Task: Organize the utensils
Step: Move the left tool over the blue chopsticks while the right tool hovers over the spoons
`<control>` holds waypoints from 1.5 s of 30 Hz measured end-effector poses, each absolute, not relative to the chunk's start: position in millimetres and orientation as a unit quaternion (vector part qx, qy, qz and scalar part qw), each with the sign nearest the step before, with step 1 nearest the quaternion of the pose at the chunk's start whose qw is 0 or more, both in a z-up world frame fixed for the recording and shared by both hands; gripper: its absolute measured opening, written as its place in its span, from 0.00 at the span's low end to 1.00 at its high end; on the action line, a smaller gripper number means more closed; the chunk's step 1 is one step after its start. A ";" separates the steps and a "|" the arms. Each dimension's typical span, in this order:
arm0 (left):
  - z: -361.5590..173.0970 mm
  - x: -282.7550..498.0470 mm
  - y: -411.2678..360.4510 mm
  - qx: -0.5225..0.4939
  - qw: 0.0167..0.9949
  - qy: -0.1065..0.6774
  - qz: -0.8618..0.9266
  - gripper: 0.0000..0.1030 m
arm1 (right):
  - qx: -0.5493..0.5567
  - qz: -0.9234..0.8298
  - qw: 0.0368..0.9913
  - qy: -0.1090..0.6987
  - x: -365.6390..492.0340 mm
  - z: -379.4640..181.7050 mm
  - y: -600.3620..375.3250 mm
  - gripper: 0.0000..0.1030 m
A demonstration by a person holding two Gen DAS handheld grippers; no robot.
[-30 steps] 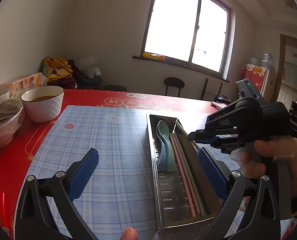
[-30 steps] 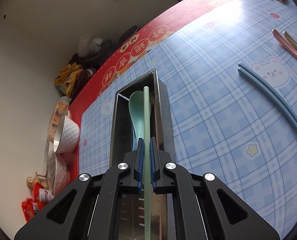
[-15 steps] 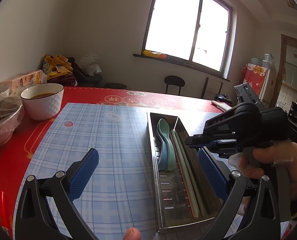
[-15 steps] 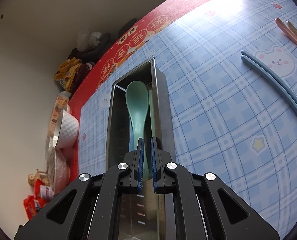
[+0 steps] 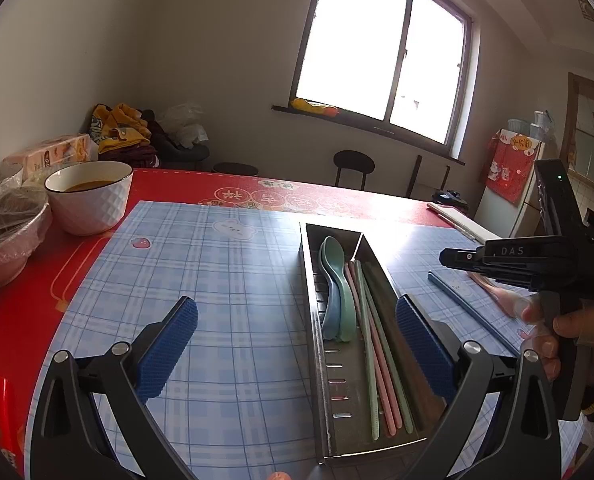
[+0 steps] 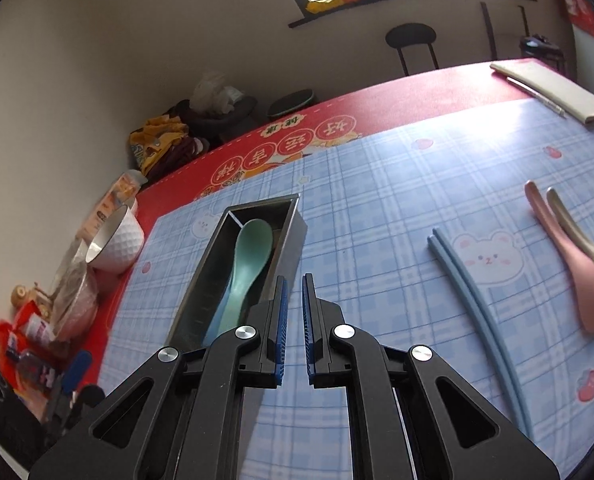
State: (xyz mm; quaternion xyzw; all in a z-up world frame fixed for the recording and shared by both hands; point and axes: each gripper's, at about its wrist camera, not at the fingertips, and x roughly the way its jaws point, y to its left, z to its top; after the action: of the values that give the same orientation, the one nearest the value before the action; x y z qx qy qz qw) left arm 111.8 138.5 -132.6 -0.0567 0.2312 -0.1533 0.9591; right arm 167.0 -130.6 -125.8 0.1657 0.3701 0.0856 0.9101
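Left claw (image 5: 293,344) spread wide, empty, straddling near end of metal tray (image 5: 317,356). Tray holds spoons (image 5: 337,280), green and pink chopsticks (image 5: 377,344). Right claw (image 6: 293,320) empty, narrow gap, jaws just been opening. Open mat (image 6: 377,208) beyond; blue chopsticks (image 6: 473,304), pink spoon (image 6: 569,264) loose on bench (image 5: 169,180).

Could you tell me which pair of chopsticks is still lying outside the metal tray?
The blue chopsticks, on the mat beside the bear print; the pink and green pairs lie inside the metal tray.
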 end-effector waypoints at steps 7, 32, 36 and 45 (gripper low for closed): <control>-136.6 119.2 150.9 -0.089 0.954 0.247 -0.142 0.94 | 0.095 0.108 0.937 0.319 126.4 -117.7 -183.2 0.48; -86.2 105.5 -54.5 0.019 0.953 0.270 -0.136 0.78 | 0.137 0.071 0.954 0.257 137.4 -127.1 -357.2 0.63; -113.2 128.8 -92.8 0.016 0.934 0.325 -0.149 0.60 | 0.150 0.073 0.950 0.265 147.8 -136.6 -363.7 0.63; -156.3 167.9 -130.3 0.005 0.903 0.399 -0.158 0.25 | 0.190 0.089 0.940 0.269 142.8 -147.3 -375.1 0.63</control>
State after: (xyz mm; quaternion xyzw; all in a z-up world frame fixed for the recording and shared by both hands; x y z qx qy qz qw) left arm 167.9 -130.3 -156.3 0.0052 0.3991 -0.1575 0.9033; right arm 142.8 -375.1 -147.3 0.1898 0.2691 0.0885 0.9401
